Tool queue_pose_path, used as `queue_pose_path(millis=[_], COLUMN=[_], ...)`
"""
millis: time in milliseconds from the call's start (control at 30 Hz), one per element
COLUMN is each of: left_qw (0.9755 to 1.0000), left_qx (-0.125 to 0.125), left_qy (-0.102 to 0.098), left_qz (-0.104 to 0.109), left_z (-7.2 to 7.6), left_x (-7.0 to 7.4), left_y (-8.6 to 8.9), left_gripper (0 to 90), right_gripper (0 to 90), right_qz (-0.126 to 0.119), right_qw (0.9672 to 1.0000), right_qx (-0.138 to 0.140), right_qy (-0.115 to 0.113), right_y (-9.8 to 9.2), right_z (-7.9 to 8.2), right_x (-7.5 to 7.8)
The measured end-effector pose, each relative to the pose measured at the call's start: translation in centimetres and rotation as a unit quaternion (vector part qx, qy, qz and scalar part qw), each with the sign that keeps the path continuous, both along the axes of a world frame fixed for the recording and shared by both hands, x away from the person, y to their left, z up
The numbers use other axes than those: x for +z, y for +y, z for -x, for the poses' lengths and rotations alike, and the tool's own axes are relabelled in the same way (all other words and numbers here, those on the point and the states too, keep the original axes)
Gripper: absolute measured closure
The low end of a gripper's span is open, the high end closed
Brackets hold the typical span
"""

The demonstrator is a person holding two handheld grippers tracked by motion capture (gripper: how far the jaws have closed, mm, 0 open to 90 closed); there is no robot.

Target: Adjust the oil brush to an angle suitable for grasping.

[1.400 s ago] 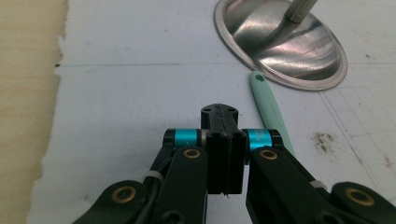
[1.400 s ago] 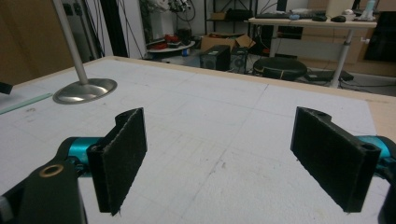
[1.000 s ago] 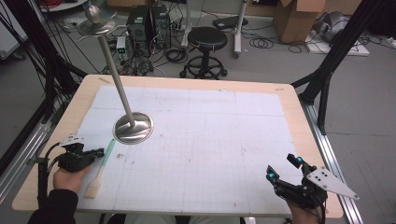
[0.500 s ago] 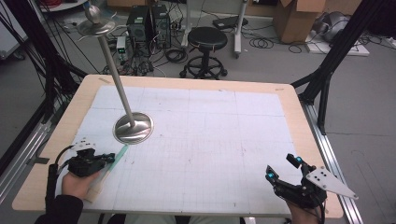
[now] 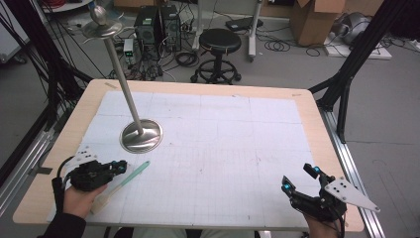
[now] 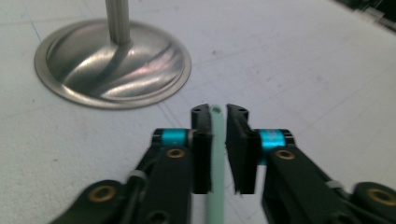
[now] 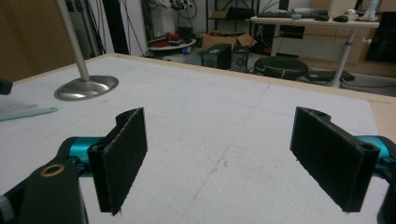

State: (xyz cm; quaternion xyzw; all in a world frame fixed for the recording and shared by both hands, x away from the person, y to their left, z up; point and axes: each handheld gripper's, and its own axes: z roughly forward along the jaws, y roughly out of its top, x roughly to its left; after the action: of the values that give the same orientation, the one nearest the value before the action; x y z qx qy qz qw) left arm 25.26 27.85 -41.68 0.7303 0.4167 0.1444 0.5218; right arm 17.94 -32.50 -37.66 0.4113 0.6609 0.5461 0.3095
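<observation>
A mint-green stick (image 5: 134, 173) with a pale flat head (image 5: 101, 201) lies slanted at the table's front left, its tip pointing toward the metal stand's base (image 5: 141, 135). My left gripper (image 5: 121, 167) sits over the stick's middle. In the left gripper view the stick (image 6: 216, 154) runs between the jaws of my left gripper (image 6: 218, 112). The jaws have just been opening: the stick rests against one pad and a gap shows beside the other. My right gripper (image 5: 297, 177) hovers at the front right, its jaws wide apart with nothing between them (image 7: 224, 154).
The round base (image 6: 112, 65) carries a tall thin pole leaning back to a dish-shaped top (image 5: 101, 22). A white gridded mat (image 5: 223, 148) covers the wooden table. A stool, computers and cables stand on the floor beyond the far edge.
My left hand has moved right and toward the stand, and the stick has swung from pointing away to pointing up-right. The right gripper has not moved.
</observation>
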Motion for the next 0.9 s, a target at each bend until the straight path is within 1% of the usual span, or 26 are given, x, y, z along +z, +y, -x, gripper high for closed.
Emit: queue_pose_path(millis=[67,100,133,167,200,233,267,333,367,400,500,567,600,667,767,800,900], left_qw=[0.9997,0.9993,0.9989,0.9982,0.9974,0.9959,0.9949,0.9939,0.9932,0.9925,0.9907,0.9892,0.9889,0.9878,0.9872,0.9873,0.9889], left_qx=[-0.002,-0.002,0.001,0.007,0.013,0.013,0.017,0.028,0.032,0.029,0.033,0.037,0.039,0.043,0.046,0.045,0.044], left_qy=[-0.023,-0.031,-0.04,-0.05,-0.063,-0.078,-0.089,-0.098,-0.104,-0.109,-0.121,-0.13,-0.132,-0.139,-0.143,-0.143,-0.133], left_qz=[0.012,0.02,0.024,0.03,0.034,0.043,0.044,0.042,0.043,0.046,0.052,0.057,0.057,0.056,0.055,0.053,0.048], left_z=[0.7,1.1,1.5,1.9,2.3,2.6,3.0,3.4,3.6,3.8,4.2,4.5,4.6,4.8,5.1,5.1,5.1], left_x=[0.6,0.9,1.2,1.4,1.5,1.6,1.7,1.9,2.0,2.0,2.3,2.4,2.5,2.5,2.5,2.5,2.4], left_y=[0.2,0.2,0.3,0.3,0.4,0.4,0.4,0.4,0.5,0.6,0.9,1.0,1.1,1.2,1.3,1.3,1.3], left_gripper=[63.1,57.2,50.4,44.3,40.3,37.5,32.3,23.1,22.2,22.2,22.2,22.2,22.2,22.3,22.3,22.5,23.4], right_gripper=[17.7,17.8,17.7,17.7,17.8,17.7,17.7,17.7,17.7,17.7,17.7,17.7,17.6,17.7,17.6,17.6,17.7], right_qz=[0.001,0.003,0.003,0.003,0.004,0.006,0.007,0.008,0.007,0.01,0.022,0.023,0.02,0.018,0.022,0.022,0.024], right_qw=[1.0,1.0,1.0,1.0,1.0,1.0,1.0,1.0,1.0,0.9999,0.9996,0.9995,0.9994,0.9994,0.9994,0.9994,0.9992], right_qx=[0.001,0.002,0.001,0.001,0.001,0.001,-0.002,-0.002,-0.004,-0.003,-0.002,-0.001,-0.001,-0.001,0.004,0.004,0.01], right_qy=[0.002,0.001,0.003,0.002,0.001,0.003,0.004,0.005,0.005,0.009,0.018,0.023,0.029,0.029,0.028,0.028,0.029], right_y=[0.1,0.1,0.1,0.2,0.2,0.2,0.3,0.4,0.4,0.5,0.6,0.7,0.7,0.8,1.0,1.0,1.2], right_z=[0.0,0.0,0.0,0.0,0.0,0.0,0.0,-0.1,-0.2,-0.3,-0.5,-0.6,-0.6,-0.7,-0.9,-0.9,-1.0], right_x=[0.0,0.0,0.0,0.0,0.0,0.0,0.0,-0.1,-0.1,-0.1,-0.3,-0.4,-0.4,-0.4,-0.4,-0.4,-0.5])
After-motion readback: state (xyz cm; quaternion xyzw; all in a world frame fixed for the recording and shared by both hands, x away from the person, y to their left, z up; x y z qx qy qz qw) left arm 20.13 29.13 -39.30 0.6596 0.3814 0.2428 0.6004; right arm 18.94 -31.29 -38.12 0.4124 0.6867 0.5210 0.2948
